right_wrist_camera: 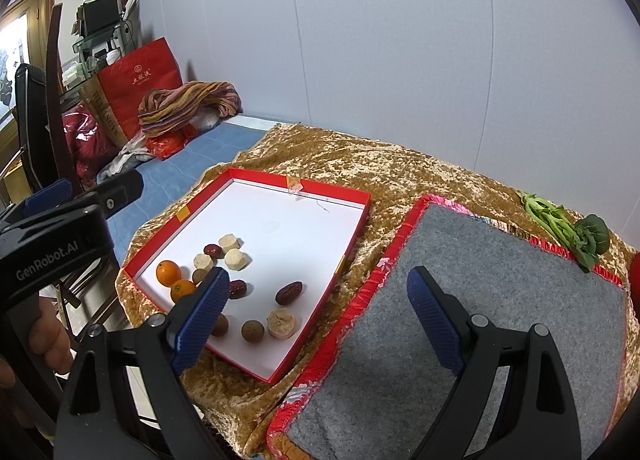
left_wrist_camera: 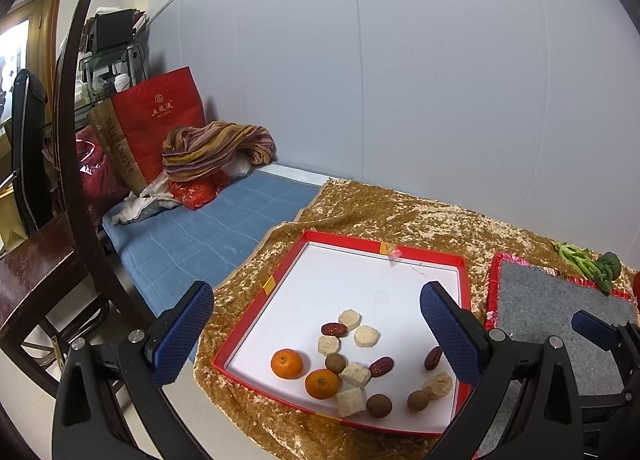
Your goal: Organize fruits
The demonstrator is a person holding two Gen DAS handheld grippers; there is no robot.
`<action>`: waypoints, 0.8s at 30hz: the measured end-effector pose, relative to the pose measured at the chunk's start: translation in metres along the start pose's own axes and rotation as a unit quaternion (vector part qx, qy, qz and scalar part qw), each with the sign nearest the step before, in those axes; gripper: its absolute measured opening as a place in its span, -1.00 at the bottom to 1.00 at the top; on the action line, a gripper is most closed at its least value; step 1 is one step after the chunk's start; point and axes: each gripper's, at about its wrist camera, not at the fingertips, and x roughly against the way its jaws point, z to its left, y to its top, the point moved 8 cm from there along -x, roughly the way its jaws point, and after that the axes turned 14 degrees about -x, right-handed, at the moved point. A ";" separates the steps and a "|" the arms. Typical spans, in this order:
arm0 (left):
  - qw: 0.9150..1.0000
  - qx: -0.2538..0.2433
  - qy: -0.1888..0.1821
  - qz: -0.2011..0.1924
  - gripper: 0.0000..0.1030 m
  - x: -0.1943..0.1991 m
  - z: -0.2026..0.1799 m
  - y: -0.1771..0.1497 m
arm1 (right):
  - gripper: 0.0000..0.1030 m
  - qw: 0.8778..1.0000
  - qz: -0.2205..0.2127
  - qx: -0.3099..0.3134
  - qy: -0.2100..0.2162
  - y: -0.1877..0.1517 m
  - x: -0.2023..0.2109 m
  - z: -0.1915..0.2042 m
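A red-rimmed white tray lies on a gold cloth. In it are two mandarins, red dates, brown longans and several pale beige blocks. My left gripper is open and empty, above the tray's near end. My right gripper is open and empty, over the tray's right edge and the grey mat.
A green leafy vegetable lies past the grey mat. A blue mattress with a striped cloth, a red bag and clutter sits to the left. A dark wooden chair stands at the left.
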 end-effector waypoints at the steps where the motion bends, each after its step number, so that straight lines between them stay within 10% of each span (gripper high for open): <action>1: 1.000 0.001 0.001 0.001 1.00 0.000 0.000 -0.001 | 0.75 1.000 0.000 0.000 0.000 0.000 0.000 0.000; 24: 1.000 0.004 0.003 0.002 1.00 0.001 0.001 -0.003 | 0.75 1.000 -0.002 0.001 0.001 0.001 -0.003 0.000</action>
